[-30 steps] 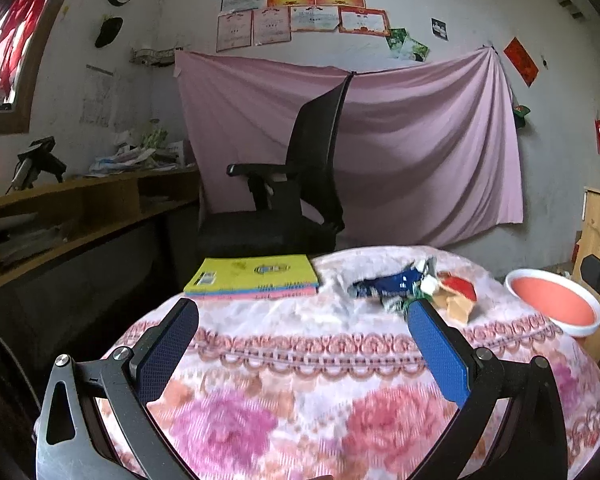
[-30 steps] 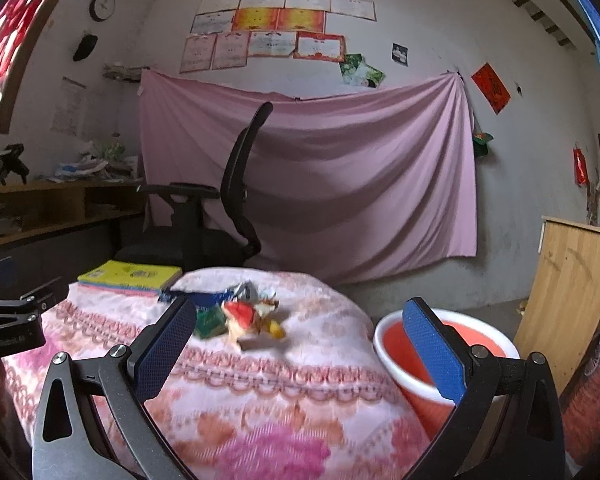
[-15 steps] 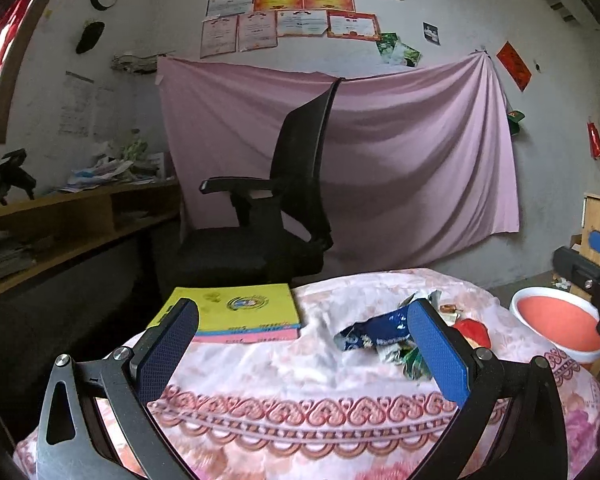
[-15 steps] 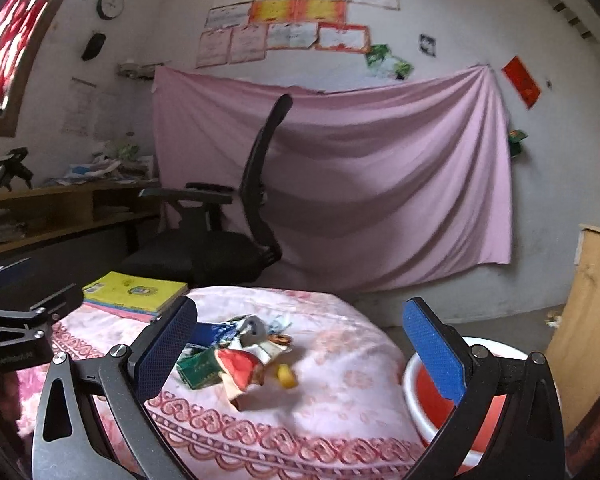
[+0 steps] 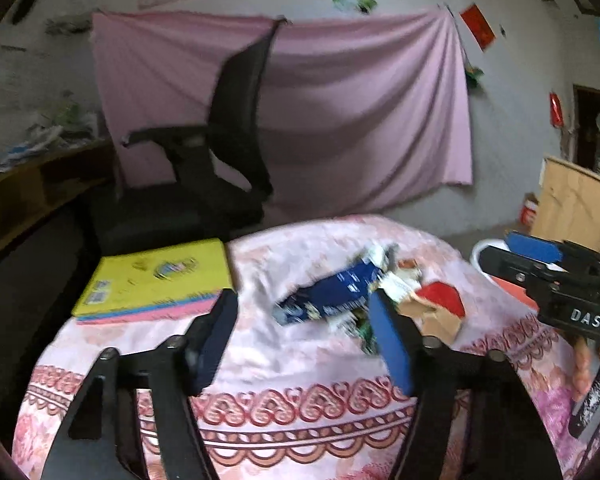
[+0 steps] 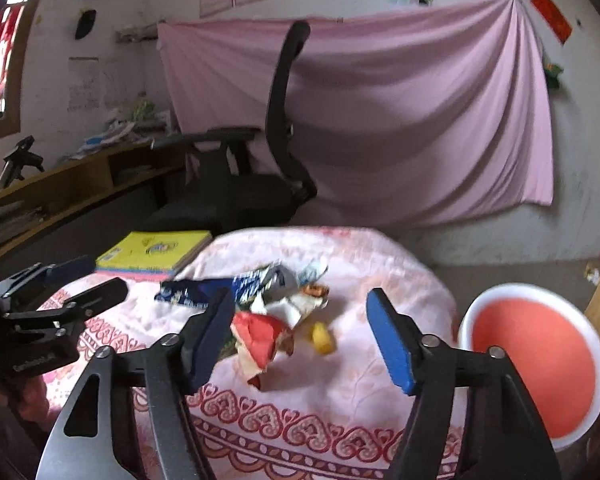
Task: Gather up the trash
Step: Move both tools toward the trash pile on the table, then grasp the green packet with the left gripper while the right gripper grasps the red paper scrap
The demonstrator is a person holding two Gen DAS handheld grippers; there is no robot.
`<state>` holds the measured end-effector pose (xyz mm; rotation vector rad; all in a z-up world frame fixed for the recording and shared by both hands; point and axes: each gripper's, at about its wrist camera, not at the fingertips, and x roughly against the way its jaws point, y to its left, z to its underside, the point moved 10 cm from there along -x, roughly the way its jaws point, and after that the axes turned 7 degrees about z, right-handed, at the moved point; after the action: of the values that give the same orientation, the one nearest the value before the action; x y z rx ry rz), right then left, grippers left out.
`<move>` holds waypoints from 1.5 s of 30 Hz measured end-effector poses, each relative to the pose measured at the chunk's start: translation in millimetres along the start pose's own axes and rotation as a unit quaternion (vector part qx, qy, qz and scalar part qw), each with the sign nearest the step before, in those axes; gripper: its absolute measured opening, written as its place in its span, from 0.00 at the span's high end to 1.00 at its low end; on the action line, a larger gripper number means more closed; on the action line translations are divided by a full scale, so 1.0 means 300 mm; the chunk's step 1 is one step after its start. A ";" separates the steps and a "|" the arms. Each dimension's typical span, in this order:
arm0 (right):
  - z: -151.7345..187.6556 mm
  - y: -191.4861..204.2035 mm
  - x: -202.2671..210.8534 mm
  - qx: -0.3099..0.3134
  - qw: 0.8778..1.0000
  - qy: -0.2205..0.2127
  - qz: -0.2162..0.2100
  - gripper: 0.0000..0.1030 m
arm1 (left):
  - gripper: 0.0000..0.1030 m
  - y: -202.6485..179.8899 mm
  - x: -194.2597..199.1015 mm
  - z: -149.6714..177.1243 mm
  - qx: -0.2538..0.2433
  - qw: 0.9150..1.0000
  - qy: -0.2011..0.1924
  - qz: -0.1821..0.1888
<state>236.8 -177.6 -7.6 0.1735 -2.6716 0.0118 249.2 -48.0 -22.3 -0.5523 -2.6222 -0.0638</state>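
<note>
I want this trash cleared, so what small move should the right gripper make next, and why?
Probably ease the right gripper forward and down onto the red wrapper. It is open and empty, the wrapper lies nearest between its fingers, and the red basin waits just right of the table.

Both wrist cams look fwd over open jaws, low and near the bench point(image 5: 308, 396), facing the pink curtain point(image 6: 400, 120); both share the trash pile point(image 5: 340, 300).
</note>
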 end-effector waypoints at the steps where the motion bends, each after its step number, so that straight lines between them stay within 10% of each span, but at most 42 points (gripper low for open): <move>1: 0.008 0.001 -0.007 -0.001 1.000 0.008 -0.002 0.41 | 0.50 -0.009 -0.015 0.010 0.000 1.000 0.012 0.008; 13: 0.106 0.049 -0.115 -0.007 0.992 0.113 -0.048 0.47 | 0.61 -0.085 -0.135 0.108 -0.011 0.990 0.124 0.072; 25: 0.134 0.075 -0.126 -0.022 0.986 0.137 -0.088 0.79 | 0.67 -0.099 -0.204 0.143 0.009 0.979 0.171 0.113; 35: 0.134 0.072 -0.109 -0.023 0.987 0.132 -0.092 0.88 | 0.93 -0.107 -0.236 0.133 0.027 0.978 0.173 0.109; 45: 0.112 0.077 -0.015 -0.011 0.991 0.089 -0.095 0.92 | 0.96 -0.152 -0.094 0.115 -0.021 0.991 0.106 0.078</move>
<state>222.9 -155.4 -39.2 0.3992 -2.4665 -0.0596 239.7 -95.6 -63.6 -0.7230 -2.3682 -0.1224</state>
